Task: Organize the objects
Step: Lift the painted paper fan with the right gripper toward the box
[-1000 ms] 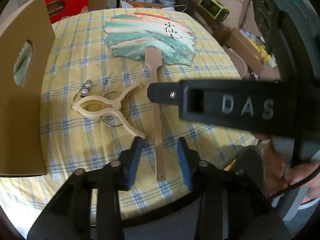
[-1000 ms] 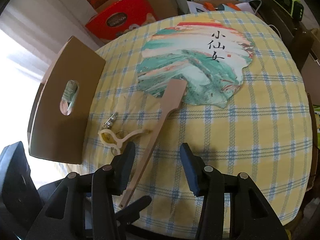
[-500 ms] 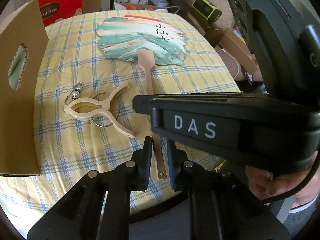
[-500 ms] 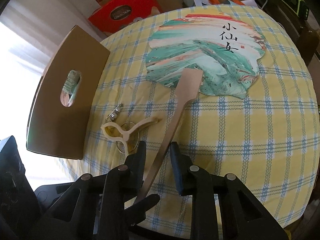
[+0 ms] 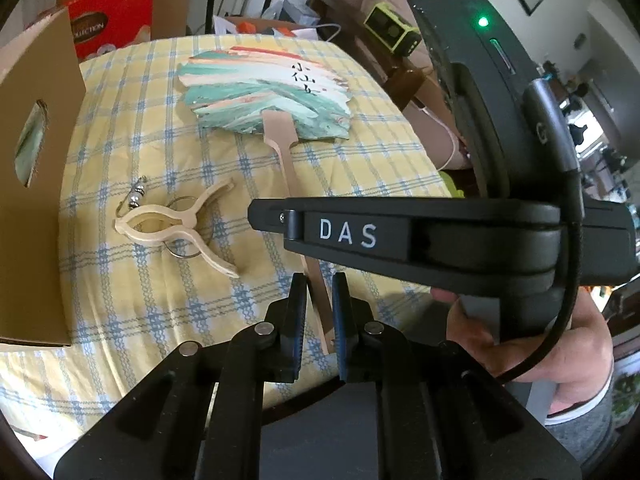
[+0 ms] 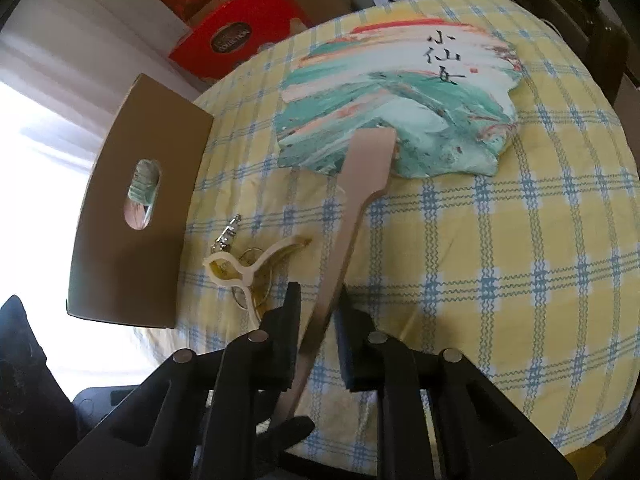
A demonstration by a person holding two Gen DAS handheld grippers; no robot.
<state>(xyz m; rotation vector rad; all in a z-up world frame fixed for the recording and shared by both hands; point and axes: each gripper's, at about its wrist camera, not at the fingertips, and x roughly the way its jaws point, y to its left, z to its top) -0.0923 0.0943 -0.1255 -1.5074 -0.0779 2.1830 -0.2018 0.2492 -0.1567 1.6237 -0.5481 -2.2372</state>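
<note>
A painted round fan (image 5: 264, 92) with a long wooden handle (image 5: 290, 168) lies on the yellow checked tablecloth (image 5: 140, 312); it also shows in the right wrist view (image 6: 400, 96). My left gripper (image 5: 319, 296) is shut on the near end of the handle. My right gripper (image 6: 318, 304) is shut on the same handle (image 6: 352, 216) a little further up. The right gripper's body crosses the left wrist view. A cream plastic clip (image 5: 176, 224) on a key ring lies left of the handle, also in the right wrist view (image 6: 244, 268).
A cardboard box (image 5: 28, 184) with a hand hole stands at the table's left edge, seen too in the right wrist view (image 6: 132, 216). A red box (image 6: 228, 40) sits behind the table. Small beads (image 5: 136, 196) lie by the clip.
Both grippers went from open beside the handle to closed on it. The fan has stayed on the cloth.
</note>
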